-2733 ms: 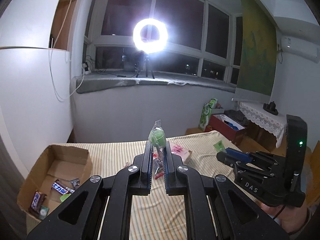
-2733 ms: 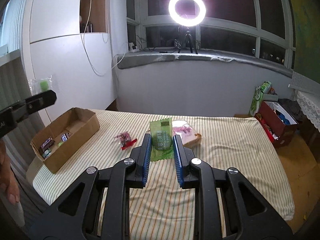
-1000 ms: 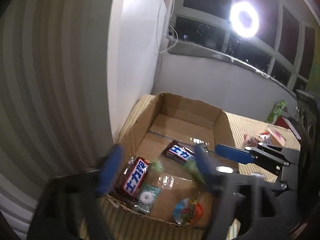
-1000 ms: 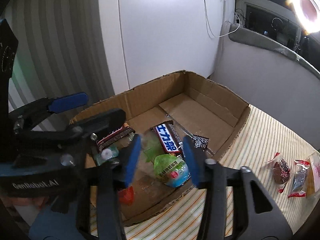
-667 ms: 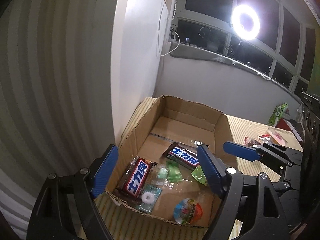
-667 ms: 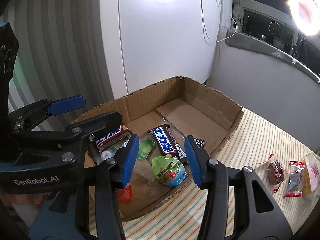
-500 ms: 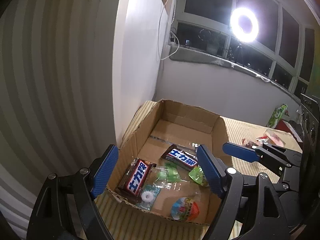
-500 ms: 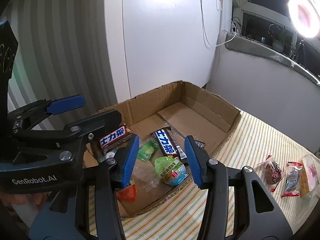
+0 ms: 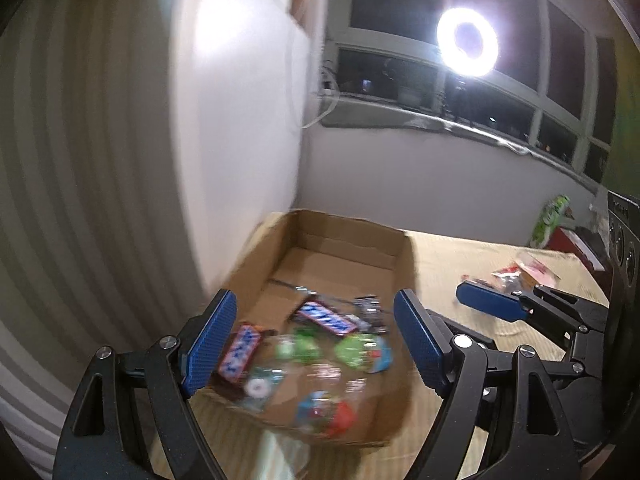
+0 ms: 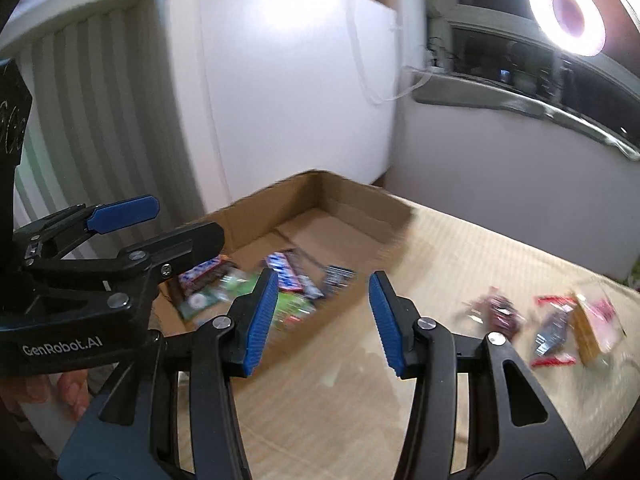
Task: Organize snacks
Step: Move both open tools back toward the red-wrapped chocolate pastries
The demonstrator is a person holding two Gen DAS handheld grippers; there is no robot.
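A brown cardboard box [image 9: 352, 240] sits on the striped table near the white wall; it also shows in the right wrist view [image 10: 340, 196]. Several wrapped snacks lie in its near end: blue chocolate bars [image 9: 328, 316], green packets [image 9: 356, 350] and a red-and-blue one [image 9: 324, 408]. My left gripper [image 9: 316, 340] is open and empty above the box's near end. My right gripper [image 10: 324, 316] is open and empty over the box's right wall. Three loose snacks [image 10: 552, 320] lie on the table to the right. Both views are blurred by motion.
A white cabinet [image 10: 280, 80] and a striped wall stand behind the box. A ring light [image 9: 467, 42] shines at the window. The striped tablecloth [image 10: 460, 260] spreads right of the box. Red and green bags [image 9: 556, 220] stand on the floor beyond the table.
Both grippers carried green snacks to the box and opened, and the snacks now lie inside. Since half a second ago both grippers swing right and back from the box.
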